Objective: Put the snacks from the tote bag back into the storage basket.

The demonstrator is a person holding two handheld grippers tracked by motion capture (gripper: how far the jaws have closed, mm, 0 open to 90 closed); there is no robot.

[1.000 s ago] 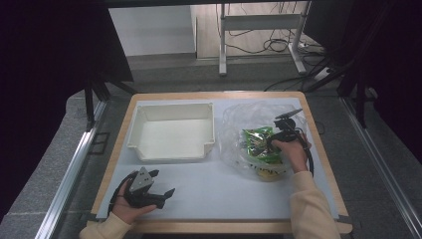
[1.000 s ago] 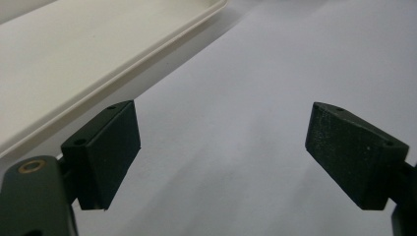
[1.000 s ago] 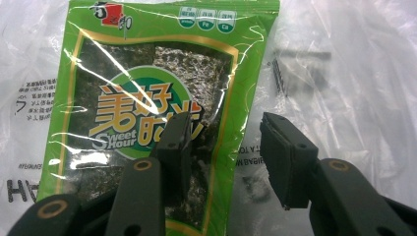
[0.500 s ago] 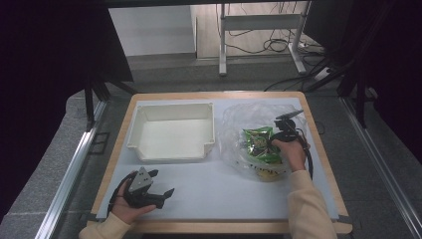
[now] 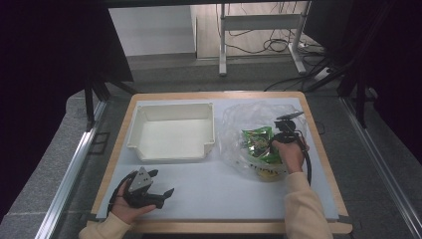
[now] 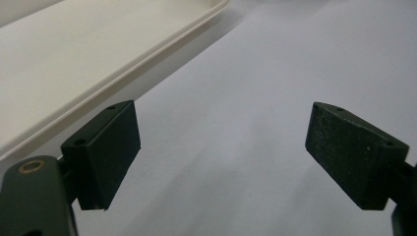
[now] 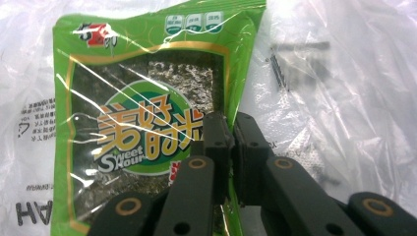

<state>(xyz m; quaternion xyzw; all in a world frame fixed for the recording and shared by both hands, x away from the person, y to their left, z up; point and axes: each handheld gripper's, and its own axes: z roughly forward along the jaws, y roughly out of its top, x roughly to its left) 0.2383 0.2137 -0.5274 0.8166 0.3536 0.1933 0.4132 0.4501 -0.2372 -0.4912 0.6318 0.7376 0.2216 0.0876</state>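
The right hand-held gripper [image 5: 276,143] is seen in the high view at the right side of the table [image 5: 318,149], set on a clear plastic bag [image 5: 239,122] that lies just right of the white tray [image 5: 171,130]. A green snack packet [image 5: 258,144] lies inside the bag, under the film. In the right gripper view the two black jaws are brought almost together at the right edge of the packet [image 7: 142,123], and the film of the bag [image 7: 344,98] is pinched between them; whether the packet's edge is caught as well cannot be told. The jaws have just been closing, with the film between them. The packet's printed face is turned up toward the camera, its top edge away from the right hand-held gripper [image 7: 231,129].

The left hand-held gripper [image 5: 161,191] is held low over the near left part of the table, below the tray, with its grey plate on top. In the left gripper view its jaws stand wide apart with nothing between them, the bare white table surface [image 6: 275,73] showing through the gap of the left hand-held gripper [image 6: 221,152]. The tray's rim [image 6: 162,46] runs just beside the left-hand jaw there.
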